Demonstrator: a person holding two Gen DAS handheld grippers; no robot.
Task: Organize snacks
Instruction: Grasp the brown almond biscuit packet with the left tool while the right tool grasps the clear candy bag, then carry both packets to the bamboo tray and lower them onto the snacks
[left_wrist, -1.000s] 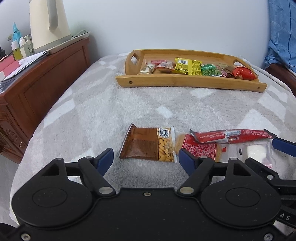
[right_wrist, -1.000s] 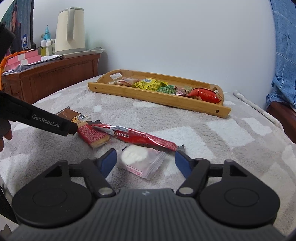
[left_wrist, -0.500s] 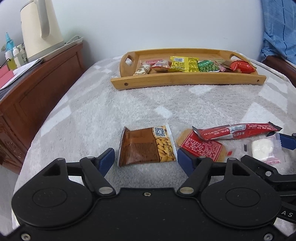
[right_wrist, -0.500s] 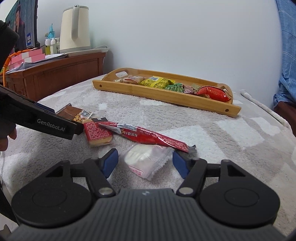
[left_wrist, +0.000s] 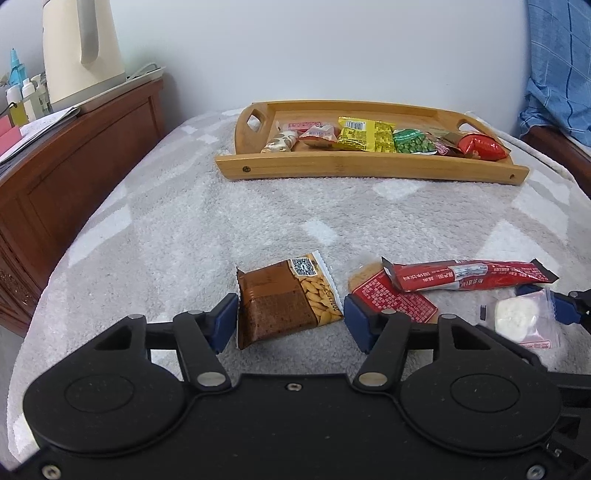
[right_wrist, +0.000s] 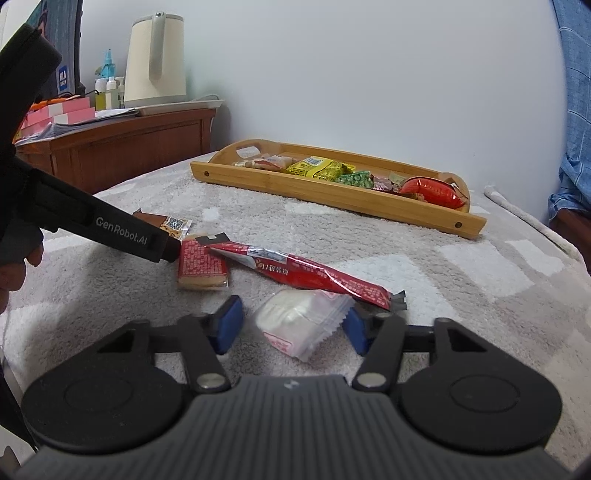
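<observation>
4 loose snacks lie on the grey-and-white fleece blanket (left_wrist: 221, 229), well short of the shallow bamboo tray (left_wrist: 369, 171) that already holds a row of packets, which is presumably where they belong. The left gripper (left_wrist: 290, 323) straddles the brown peanut packet (left_wrist: 284, 301); its jaws are closing, the left pad touching the packet's edge, the right one just clear. The right gripper (right_wrist: 291, 326) is closing around the clear-wrapped white pastry (right_wrist: 303, 319), its right pad at the crimped edge, the left pad apart. Taking 2 items at once would halve the trips. The long red sausage stick (right_wrist: 303, 273) overlaps the red-wrapped biscuit (right_wrist: 201, 264). Whether either packet is pinched yet is hard to make out.
</observation>
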